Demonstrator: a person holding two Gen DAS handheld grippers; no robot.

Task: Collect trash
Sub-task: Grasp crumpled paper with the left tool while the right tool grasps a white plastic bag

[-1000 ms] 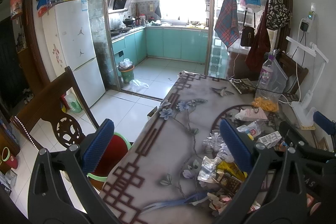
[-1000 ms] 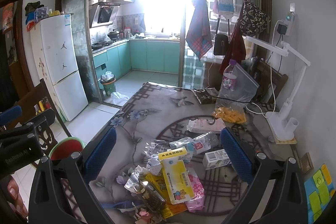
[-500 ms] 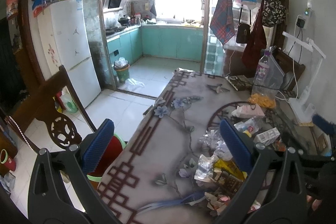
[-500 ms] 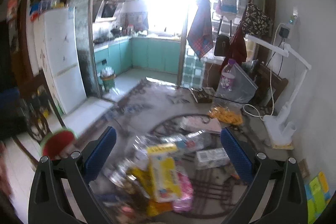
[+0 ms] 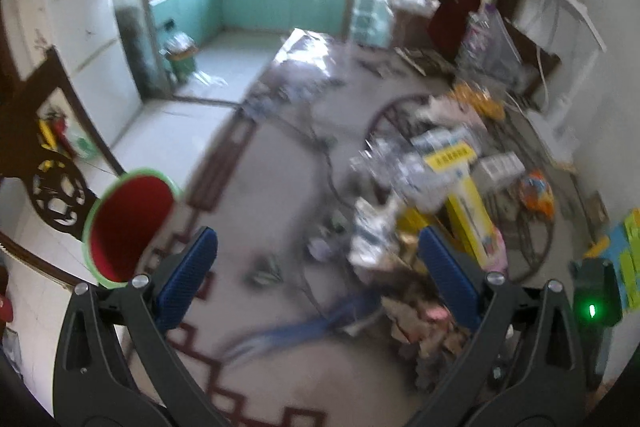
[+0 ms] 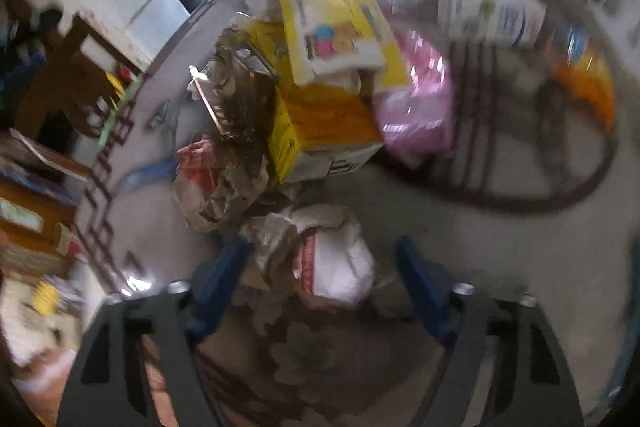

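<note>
A pile of trash lies on the patterned table: yellow boxes (image 6: 324, 123), a pink packet (image 6: 420, 99), crumpled wrappers (image 6: 216, 183). My right gripper (image 6: 324, 271) is open, low over the table, its blue fingers on either side of a crumpled white and red wrapper (image 6: 332, 263). My left gripper (image 5: 316, 267) is open and empty above the table, left of the trash pile (image 5: 432, 195). A red bin with a green rim (image 5: 128, 223) stands beside the table's left edge. Both views are blurred.
A dark wooden chair (image 5: 44, 143) stands left of the table by the fridge (image 5: 76, 27). A white desk lamp (image 5: 568, 39), a bottle in a clear bag (image 5: 488, 43) and an orange packet (image 5: 536, 191) sit at the table's right side. A blue strip (image 5: 304, 327) lies near the front.
My right gripper has dropped down and forward to the near edge of the pile, now straddling a crumpled wrapper. My left gripper has moved forward and tilted down; the red bin now shows fully.
</note>
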